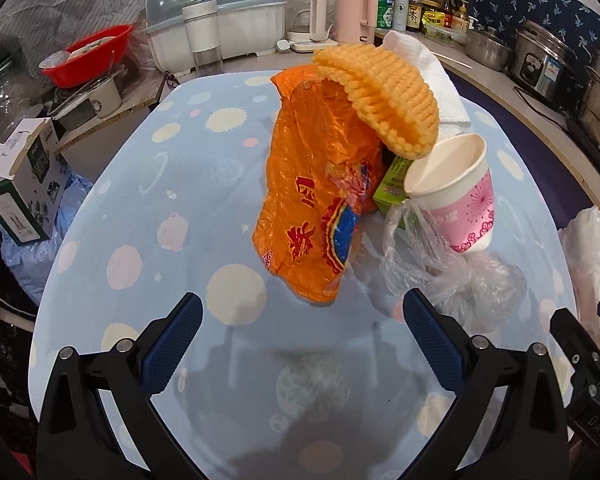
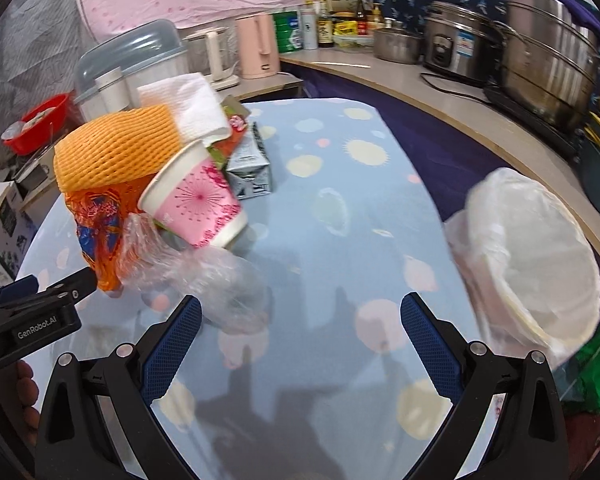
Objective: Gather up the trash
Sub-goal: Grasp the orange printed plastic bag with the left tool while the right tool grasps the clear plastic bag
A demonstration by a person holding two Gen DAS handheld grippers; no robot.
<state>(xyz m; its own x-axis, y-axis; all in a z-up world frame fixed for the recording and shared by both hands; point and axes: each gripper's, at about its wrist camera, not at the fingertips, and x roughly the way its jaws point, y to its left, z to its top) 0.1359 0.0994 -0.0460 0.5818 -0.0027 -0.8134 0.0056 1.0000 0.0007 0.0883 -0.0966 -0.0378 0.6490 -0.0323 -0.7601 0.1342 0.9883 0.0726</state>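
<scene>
The trash pile sat mid-table on the dotted cloth. The paper cup lay tilted, mouth up-left, against the upright orange bag. Foam netting capped the pile; a clear bag lay in front. A green carton was mostly hidden. Left gripper and right gripper were both spread apart and empty. The lined bin stood to the right, blurred.

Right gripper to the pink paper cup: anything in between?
Yes. A crumpled clear plastic bag lies on the blue dotted tablecloth just ahead of the open right gripper, in front of the tipped pink paper cup. The cup leans on the pile under the orange foam net.
</scene>
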